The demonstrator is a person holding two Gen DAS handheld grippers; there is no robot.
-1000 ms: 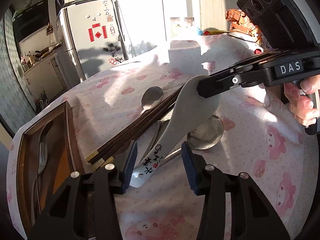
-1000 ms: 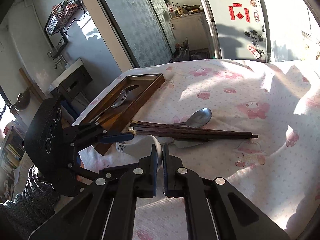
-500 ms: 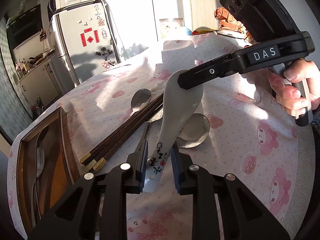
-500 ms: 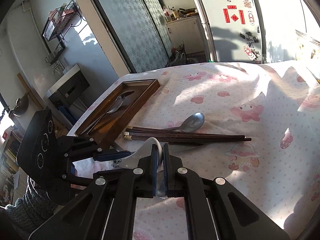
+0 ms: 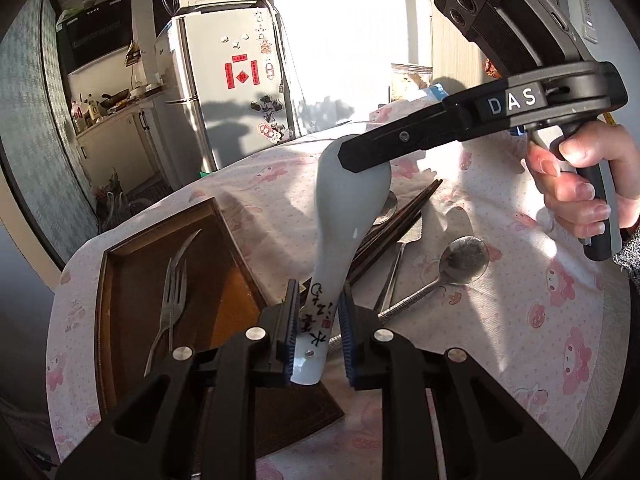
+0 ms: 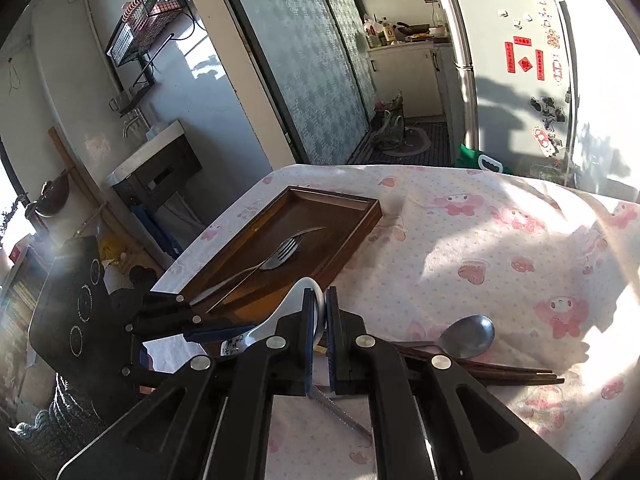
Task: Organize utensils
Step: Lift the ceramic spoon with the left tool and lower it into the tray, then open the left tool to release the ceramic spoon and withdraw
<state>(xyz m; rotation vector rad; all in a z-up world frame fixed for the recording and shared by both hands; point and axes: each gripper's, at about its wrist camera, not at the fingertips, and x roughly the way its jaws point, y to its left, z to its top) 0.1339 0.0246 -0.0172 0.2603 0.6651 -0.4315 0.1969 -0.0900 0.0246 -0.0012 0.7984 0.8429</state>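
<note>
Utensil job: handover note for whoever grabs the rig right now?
Left gripper: jaws have just been closing on the white spoon's handle; pads look to be gripping it.
Right gripper: shut on the spoon's bowl rim. Spoon is held off the cloth between both.
Tray: holds only the fork.
On the cloth, right of the tray: chopsticks, a metal spoon, a second one and a serrated knife.
Done: fork in the tray. Left: white spoon, then the rest, into the tray.

The white ceramic spoon point(image 5: 347, 216) hides part of the dark wooden chopsticks point(image 5: 394, 222); the right gripper point(image 5: 362, 158) covers its bowl rim. The brown wooden tray point(image 5: 105, 320) has its near corner behind the left gripper point(image 5: 318, 336).
</note>
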